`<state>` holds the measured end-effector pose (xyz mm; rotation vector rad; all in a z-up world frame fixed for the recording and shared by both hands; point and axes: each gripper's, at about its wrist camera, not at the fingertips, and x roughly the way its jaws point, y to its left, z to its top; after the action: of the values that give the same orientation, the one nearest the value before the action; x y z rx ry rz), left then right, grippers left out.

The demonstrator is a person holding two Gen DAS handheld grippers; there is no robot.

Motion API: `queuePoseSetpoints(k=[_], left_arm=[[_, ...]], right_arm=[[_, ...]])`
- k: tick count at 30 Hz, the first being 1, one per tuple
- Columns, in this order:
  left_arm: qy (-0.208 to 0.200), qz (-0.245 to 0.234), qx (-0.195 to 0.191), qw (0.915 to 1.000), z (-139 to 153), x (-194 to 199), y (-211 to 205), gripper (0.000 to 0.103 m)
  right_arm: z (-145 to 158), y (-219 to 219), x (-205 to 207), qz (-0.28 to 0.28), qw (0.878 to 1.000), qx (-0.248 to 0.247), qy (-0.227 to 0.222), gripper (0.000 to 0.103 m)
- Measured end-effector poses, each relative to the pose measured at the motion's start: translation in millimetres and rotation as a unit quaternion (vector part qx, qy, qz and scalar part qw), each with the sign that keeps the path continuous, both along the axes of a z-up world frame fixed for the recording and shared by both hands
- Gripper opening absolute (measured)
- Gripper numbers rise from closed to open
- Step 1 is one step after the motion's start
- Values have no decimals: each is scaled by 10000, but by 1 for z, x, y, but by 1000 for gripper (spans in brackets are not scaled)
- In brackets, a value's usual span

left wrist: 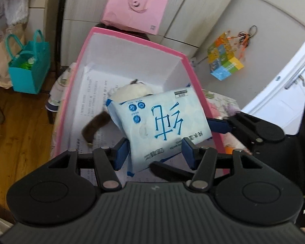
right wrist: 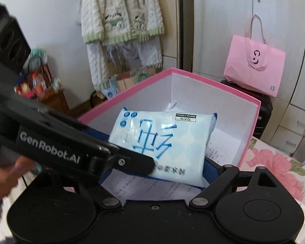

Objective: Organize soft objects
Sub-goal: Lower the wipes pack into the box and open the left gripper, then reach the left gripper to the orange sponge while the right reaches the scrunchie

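Note:
A pale blue wet-wipe pack with blue characters hangs over the pink box with white inner walls. My left gripper has its blue pads on both sides of the pack's near end and is shut on it. My right gripper also grips the same pack from the right; its blue pad shows beside the pack. A cream and brown plush toy lies in the box behind the pack, its brown tail sticking out.
Printed paper sheets line the box floor. A pink bag stands behind the box, a teal bag on the wooden floor at left. A floral cloth covers the surface under the box. Clothes hang on the wall.

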<state>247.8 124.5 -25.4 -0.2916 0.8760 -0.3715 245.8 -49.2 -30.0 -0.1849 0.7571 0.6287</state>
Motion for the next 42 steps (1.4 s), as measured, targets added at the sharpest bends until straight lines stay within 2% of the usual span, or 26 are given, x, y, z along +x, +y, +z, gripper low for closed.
queuePoseSetpoints(k=[5,13,19,30,34,42], left_arm=[[-285,125,207,9993,8,-6,2,60],[-494,-113,443,9977,34,-36,-3,62],[-733,-303,687,9945,62,-71,-14,65],[-1307,-917,836,9836,103,-147,-40,73],[-1419,-1079,835,9804,104,-168,-52,75],[-1257,-1607,974,9741,83,-188,-81,78]], right_arm=[[0,-1,-1,-71,9998,-185,-71,93],[17,-10,-22,-13,9997,-117,-224,93],[41,-21,-48,26,9993,-102,-361,93],[79,-54,-111,82,9977,-83,-671,93],[79,-81,-134,-142,9973,-77,-722,93],[61,-144,-178,-551,9971,-98,-514,93]])
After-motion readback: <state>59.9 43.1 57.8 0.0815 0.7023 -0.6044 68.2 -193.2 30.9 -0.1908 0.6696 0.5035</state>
